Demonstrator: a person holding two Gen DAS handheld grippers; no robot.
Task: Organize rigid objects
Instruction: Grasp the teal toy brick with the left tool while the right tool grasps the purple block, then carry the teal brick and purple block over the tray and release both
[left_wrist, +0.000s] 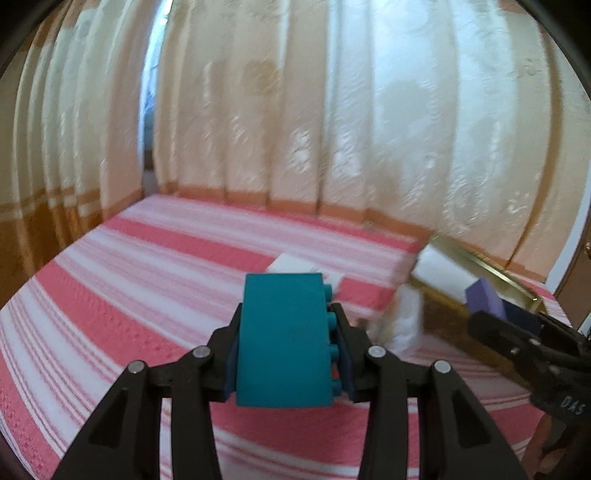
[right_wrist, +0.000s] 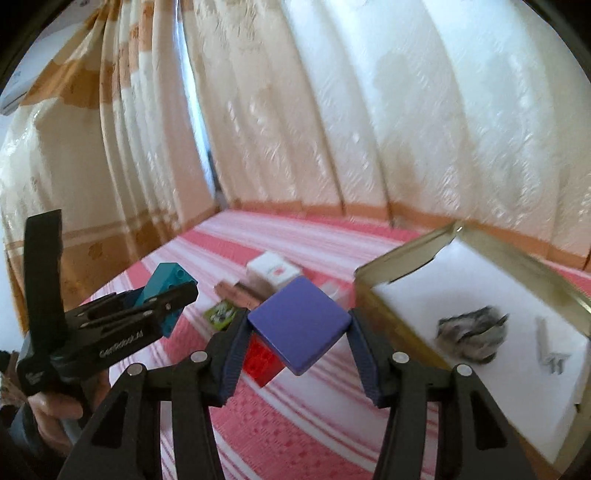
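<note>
A person's left claw (left_wrist: 286, 345) is pinching a teal toy brick (left_wrist: 282, 339) between its two pads, holding it clear above the red-and-white striped cloth (left_wrist: 129, 295) that is covering the surface below. In the right wrist view the same left claw (right_wrist: 173, 301) is showing at the left edge, gripped by a hand (right_wrist: 55, 417), with the teal toy brick (right_wrist: 168, 286) sticking up out of it. On the cloth beyond, a small green packet (right_wrist: 221, 314), a brown bar-shaped thing (right_wrist: 240, 293) and a white box with a red mark (right_wrist: 273, 273) are lying near one another, all blurred. The right claw (right_wrist: 299, 328) is gripping a flat purple square block (right_wrist: 300, 325) by two opposite corners, its jaws closed on it, and is holding it above a translucent red brick (right_wrist: 263, 360) on the cloth. To the right, an open gold-rimmed tin (right_wrist: 399, 258) lined in white is sitting on the cloth, holding a grey tangled lump (right_wrist: 471, 332) and a small pale grey part (right_wrist: 550, 350). Cream patterned curtains (right_wrist: 369, 129) are hanging along the far side.
</note>
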